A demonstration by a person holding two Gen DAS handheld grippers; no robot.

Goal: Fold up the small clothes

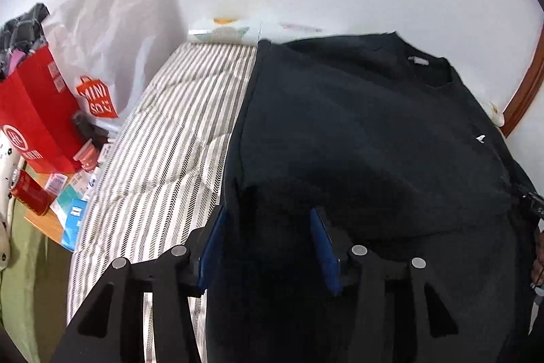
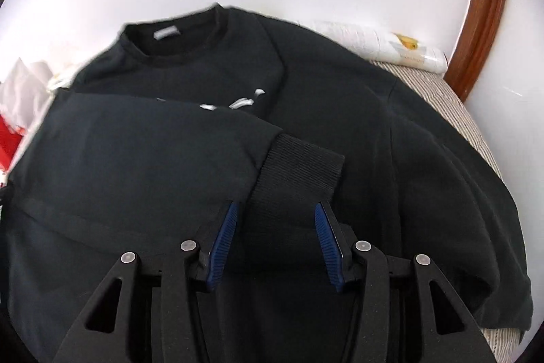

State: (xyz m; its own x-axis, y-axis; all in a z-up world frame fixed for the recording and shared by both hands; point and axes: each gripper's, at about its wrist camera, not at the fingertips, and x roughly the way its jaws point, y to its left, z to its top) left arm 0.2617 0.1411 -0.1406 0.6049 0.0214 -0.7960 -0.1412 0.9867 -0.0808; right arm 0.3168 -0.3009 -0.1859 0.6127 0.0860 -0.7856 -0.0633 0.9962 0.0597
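A black sweatshirt (image 1: 367,131) lies spread on a striped bed (image 1: 170,138), collar toward the wall. In the right wrist view the sweatshirt (image 2: 425,159) has its left side folded over the chest, with the sleeve's ribbed cuff (image 2: 299,172) lying across the middle. My left gripper (image 1: 268,216) is open, its blue pads just above the fabric near the sweatshirt's left edge. My right gripper (image 2: 277,213) is open, with the cuff lying just ahead of and between its pads, not gripped.
Left of the bed stand a red paper bag (image 1: 37,118), a white Miniso bag (image 1: 98,56), a red can (image 1: 29,193) and small boxes (image 1: 73,220). A white pillow (image 2: 380,43) and a brown wooden frame (image 2: 482,9) are at the right.
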